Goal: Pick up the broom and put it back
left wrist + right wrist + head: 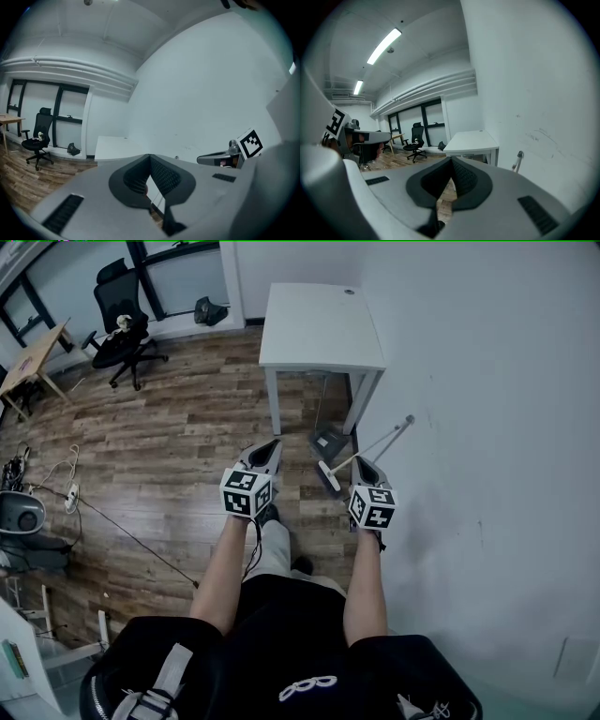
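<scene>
The broom (330,478) stands on the wood floor beside the white wall. Its white head is down and its thin handle (382,439) leans up to the right against the wall; the handle's top (518,157) shows in the right gripper view. My left gripper (265,452) hangs left of the broom head, and its jaws (150,156) are shut with nothing between them. My right gripper (362,466) is just right of the broom head, near the handle, and its jaws (451,160) are shut and empty. Neither gripper touches the broom.
A dark dustpan (328,441) sits behind the broom head, under the white table (323,324) that stands against the wall. A black office chair (122,334) and a wooden desk (33,360) are at the far left. Cables (112,521) and a round bin (19,514) lie on the floor at left.
</scene>
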Available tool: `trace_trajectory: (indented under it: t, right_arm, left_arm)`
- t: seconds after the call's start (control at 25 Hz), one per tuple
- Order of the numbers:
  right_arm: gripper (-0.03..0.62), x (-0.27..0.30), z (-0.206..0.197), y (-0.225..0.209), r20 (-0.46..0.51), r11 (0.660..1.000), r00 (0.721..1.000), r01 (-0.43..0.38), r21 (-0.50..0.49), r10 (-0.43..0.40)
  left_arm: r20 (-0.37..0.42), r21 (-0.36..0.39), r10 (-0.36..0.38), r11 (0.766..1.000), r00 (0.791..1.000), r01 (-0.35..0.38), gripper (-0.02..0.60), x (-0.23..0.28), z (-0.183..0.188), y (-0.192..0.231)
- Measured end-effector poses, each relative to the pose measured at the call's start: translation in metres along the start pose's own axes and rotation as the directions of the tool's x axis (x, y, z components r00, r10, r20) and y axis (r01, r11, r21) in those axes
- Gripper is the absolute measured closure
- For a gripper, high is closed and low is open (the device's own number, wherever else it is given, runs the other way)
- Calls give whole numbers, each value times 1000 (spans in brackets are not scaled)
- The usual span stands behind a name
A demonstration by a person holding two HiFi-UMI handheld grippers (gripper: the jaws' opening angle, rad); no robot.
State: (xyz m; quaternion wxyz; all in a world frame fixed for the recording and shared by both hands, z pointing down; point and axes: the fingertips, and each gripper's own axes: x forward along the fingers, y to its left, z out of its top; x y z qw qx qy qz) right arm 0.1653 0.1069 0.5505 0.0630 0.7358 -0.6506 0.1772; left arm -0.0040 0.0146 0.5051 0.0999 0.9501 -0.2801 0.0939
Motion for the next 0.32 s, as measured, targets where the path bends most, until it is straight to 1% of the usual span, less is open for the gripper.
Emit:
trace_trajectory:
  t: [0.32]
  right_arm:
    - [569,-1,0,1,-4,1000,1000,-2,-8,2]
  left_arm:
    - [7,3,-1,1000,1000,1,561,0,5,0]
